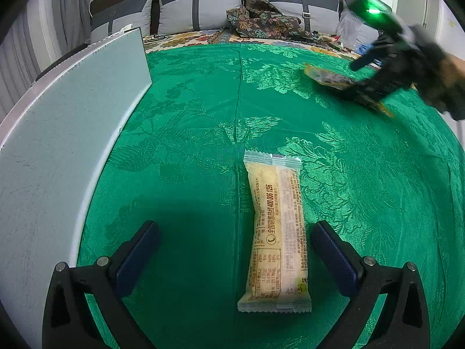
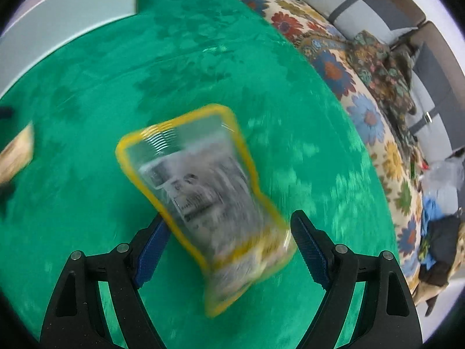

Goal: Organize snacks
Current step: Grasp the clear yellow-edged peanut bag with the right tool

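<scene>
A pale yellow snack bar in a clear wrapper (image 1: 276,232) lies lengthwise on the green cloth, between the fingers of my left gripper (image 1: 237,244), which is open and not touching it. A yellow-edged clear snack pouch (image 2: 203,200) lies on the cloth between the fingers of my right gripper (image 2: 229,244), which is open around it; the view is blurred by motion. In the left wrist view the right gripper (image 1: 375,87) and the pouch (image 1: 328,77) are at the far right. The bar's end shows at the left edge of the right wrist view (image 2: 16,157).
A pale grey-white box wall (image 1: 58,133) stands along the left of the green tablecloth (image 1: 189,116); it also shows in the right wrist view (image 2: 72,8). Behind the table is a floral-covered sofa (image 2: 369,116) with grey cushions (image 1: 200,8), dark patterned cloth (image 1: 261,20) and plastic bags (image 2: 444,180).
</scene>
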`<action>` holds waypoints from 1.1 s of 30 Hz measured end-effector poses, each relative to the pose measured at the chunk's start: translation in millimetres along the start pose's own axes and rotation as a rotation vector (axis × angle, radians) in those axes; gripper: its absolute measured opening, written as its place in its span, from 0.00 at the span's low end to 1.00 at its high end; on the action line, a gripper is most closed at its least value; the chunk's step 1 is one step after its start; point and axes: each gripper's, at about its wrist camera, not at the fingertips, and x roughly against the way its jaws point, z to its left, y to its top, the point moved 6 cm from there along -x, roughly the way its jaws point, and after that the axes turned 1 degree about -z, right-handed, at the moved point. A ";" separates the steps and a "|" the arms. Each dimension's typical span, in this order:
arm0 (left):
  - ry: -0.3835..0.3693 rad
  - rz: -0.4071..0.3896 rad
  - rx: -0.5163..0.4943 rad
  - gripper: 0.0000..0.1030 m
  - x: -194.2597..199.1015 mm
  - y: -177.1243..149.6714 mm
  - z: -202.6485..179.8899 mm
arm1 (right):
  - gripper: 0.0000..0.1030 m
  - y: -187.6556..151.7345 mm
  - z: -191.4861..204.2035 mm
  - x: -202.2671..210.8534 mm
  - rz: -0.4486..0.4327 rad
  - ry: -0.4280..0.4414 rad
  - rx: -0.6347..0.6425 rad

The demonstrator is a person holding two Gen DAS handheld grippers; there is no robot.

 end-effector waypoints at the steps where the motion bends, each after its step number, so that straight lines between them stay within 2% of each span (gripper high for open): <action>1: 0.000 0.000 0.000 1.00 0.1 -0.1 0.0 | 0.83 5.1 -4.1 -6.1 0.005 -0.007 -0.017; 3: 0.000 0.000 0.000 1.00 0.2 0.1 -0.4 | 0.84 11.2 -16.6 -19.0 0.002 0.058 -0.132; 5: 0.000 0.000 0.000 1.00 -0.6 -0.4 -0.7 | 0.87 3.8 -35.7 -28.9 0.032 0.194 -0.345; 6: 0.000 0.000 0.000 1.00 -0.4 -0.5 -0.7 | 0.86 -0.6 -42.8 -29.9 0.023 0.230 -0.426; 9: 0.000 0.000 0.000 1.00 -0.2 -0.4 -0.9 | 0.82 -29.6 -59.0 -19.9 -0.005 0.202 -0.636; 11: 0.000 0.000 0.000 1.00 -0.3 -0.3 -1.0 | 0.60 -48.5 -54.5 -7.1 -0.007 0.183 -0.702; 14: 0.000 0.000 0.000 1.00 0.4 -0.2 -1.2 | 0.57 -81.6 -39.1 10.9 0.020 0.193 -0.832; 17: 0.000 0.000 0.000 1.00 0.4 -0.2 -1.2 | 0.57 -116.3 -2.8 36.3 0.031 0.166 -0.884; 20: 0.000 0.000 0.000 1.00 0.3 -0.3 -1.2 | 0.57 -153.9 44.2 70.8 0.019 0.104 -0.916; 25: 0.000 0.000 0.000 1.00 0.2 -0.2 -1.2 | 0.58 -215.3 119.1 117.7 -0.066 -0.007 -1.027; 28: 0.000 0.000 0.000 1.00 0.2 -0.1 -1.3 | 0.59 -226.0 136.5 131.8 -0.161 -0.121 -1.006; 29: 0.000 0.000 0.000 1.00 0.2 -0.2 -1.2 | 0.66 -223.5 138.6 132.4 -0.173 -0.139 -0.984; 30: 0.000 0.000 0.000 1.00 0.2 -0.1 -1.3 | 0.67 -221.3 140.8 131.6 -0.182 -0.148 -0.961; 32: 0.000 -0.001 0.000 1.00 0.3 -0.1 -1.3 | 0.79 -219.7 142.7 120.9 -0.153 -0.165 -0.916; 33: 0.000 0.000 0.000 1.00 0.1 -0.3 -1.3 | 0.79 -220.0 141.9 117.8 -0.176 -0.162 -0.916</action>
